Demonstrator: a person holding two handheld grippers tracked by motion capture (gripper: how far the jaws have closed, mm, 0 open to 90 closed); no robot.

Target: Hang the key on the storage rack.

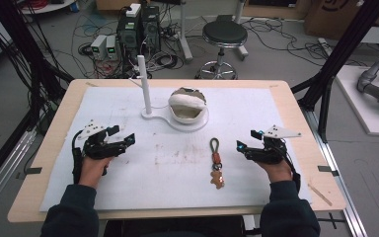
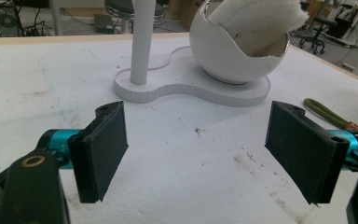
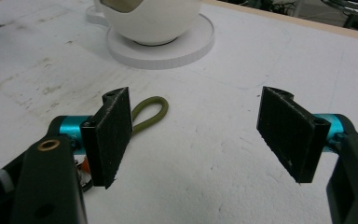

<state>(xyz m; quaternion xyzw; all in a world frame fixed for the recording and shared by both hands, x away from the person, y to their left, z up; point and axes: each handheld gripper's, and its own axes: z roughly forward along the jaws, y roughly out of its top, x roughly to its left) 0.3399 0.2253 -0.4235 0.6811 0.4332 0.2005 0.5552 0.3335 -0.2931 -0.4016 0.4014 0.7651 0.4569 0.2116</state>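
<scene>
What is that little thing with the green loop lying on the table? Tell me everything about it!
It is a keychain lying flat on the white mat, between the two grippers and touching neither. At its far end is an olive-green cord loop, then an orange-red piece, a metal ring, and a small brown gingerbread-man-shaped charm nearest the person.

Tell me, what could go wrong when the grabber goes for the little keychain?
The keychain lies flat on the white mat, so the open right gripper might scrape the mat or pinch its soft surface instead. Its thin green loop could slip out between the wide pads. The egg-shaped bowl on the white stand is close behind, so a long reach might bump it.
</scene>
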